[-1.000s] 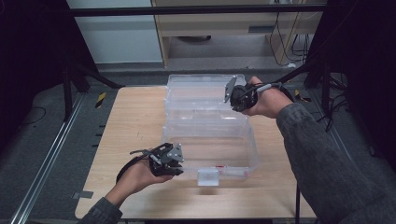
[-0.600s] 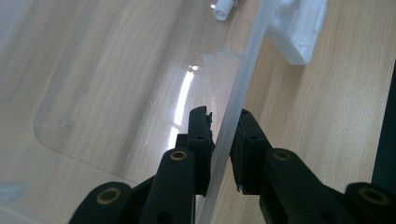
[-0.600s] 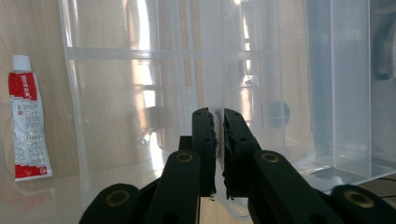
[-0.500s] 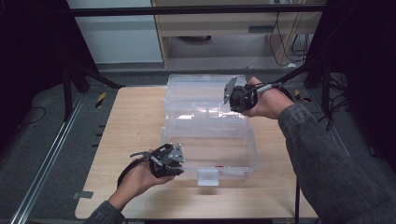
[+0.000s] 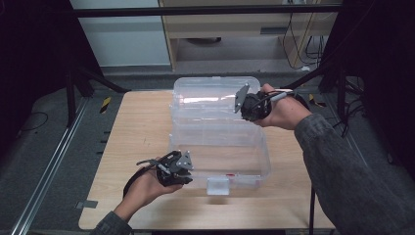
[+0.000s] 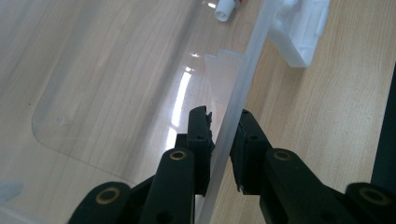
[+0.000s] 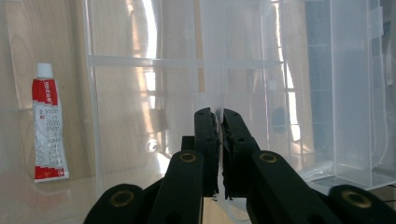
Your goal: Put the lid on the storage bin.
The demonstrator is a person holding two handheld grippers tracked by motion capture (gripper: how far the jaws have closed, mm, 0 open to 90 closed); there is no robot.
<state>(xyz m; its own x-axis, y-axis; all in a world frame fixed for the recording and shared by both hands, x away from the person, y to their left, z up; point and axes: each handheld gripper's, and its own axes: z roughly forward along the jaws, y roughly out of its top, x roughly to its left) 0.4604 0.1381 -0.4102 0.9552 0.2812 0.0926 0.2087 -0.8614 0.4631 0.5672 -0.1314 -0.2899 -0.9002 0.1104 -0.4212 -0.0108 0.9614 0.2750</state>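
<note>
I am steadying the clear box (image 5: 220,147) mid-table: left gripper (image 6: 223,135) is pinching its wall at seven o'clock, right gripper (image 7: 218,140) is clamping the lid (image 5: 215,95) at one o'clock. Next, I'd swing the lid.

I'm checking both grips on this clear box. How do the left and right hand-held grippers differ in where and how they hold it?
The left hand-held gripper straddles the clear box's near rim; the right hand-held gripper pinches the raised lid at the far side. Left jaws show a slightly wider gap; right jaws are nearly together. Both clamp thin clear plastic.
</note>
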